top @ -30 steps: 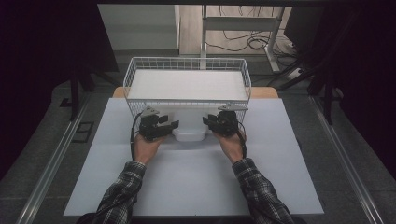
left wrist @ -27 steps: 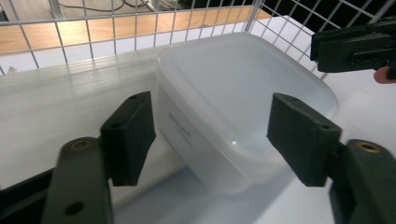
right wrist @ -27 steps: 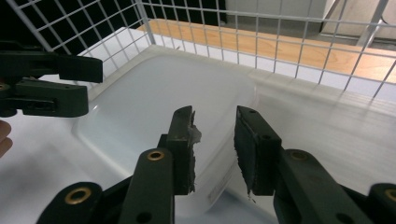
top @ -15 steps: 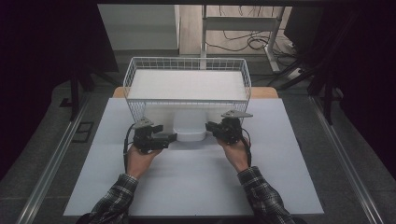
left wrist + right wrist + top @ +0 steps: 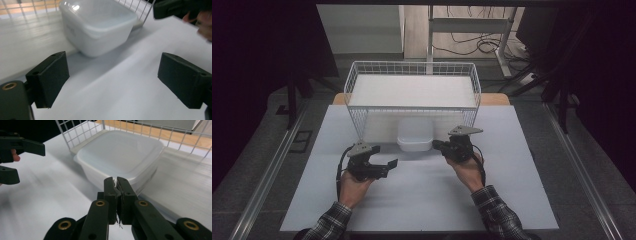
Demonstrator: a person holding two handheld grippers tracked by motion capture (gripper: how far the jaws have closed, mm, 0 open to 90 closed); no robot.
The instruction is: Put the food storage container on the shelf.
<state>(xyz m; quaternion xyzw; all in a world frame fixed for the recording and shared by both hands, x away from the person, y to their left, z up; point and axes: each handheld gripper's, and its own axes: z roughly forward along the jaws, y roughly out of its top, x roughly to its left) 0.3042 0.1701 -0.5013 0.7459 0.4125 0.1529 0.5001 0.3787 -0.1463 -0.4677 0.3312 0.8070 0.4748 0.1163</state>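
Compared with 1 second earlier: both hands drawn back from the white plastic container (image 5: 415, 136) toward the near edge of the bench, the left farther than the right; container left standing alone at the foot of the wire basket (image 5: 412, 67). Left gripper (image 5: 388, 165) with jaws just opened wide, nothing between them, bare white sheet (image 5: 422, 195) visible in the gap in the left gripper view; pads (image 5: 50, 77) clear of the container (image 5: 100, 27). Right gripper (image 5: 437, 145) with jaws just closed, now pressed together on nothing, tips just short of the container wall (image 5: 120, 157) in the right gripper view. Container lidded, upright, on the sheet at mid-width, its far side against the wire basket's front mesh; whether touching cannot be told. Basket along the far edge, spanning the middle of the bench. Open room: broad bare sheet on the left and right sides and along the whole near edge, between and behind the 2 hands; far side closed off by the basket.
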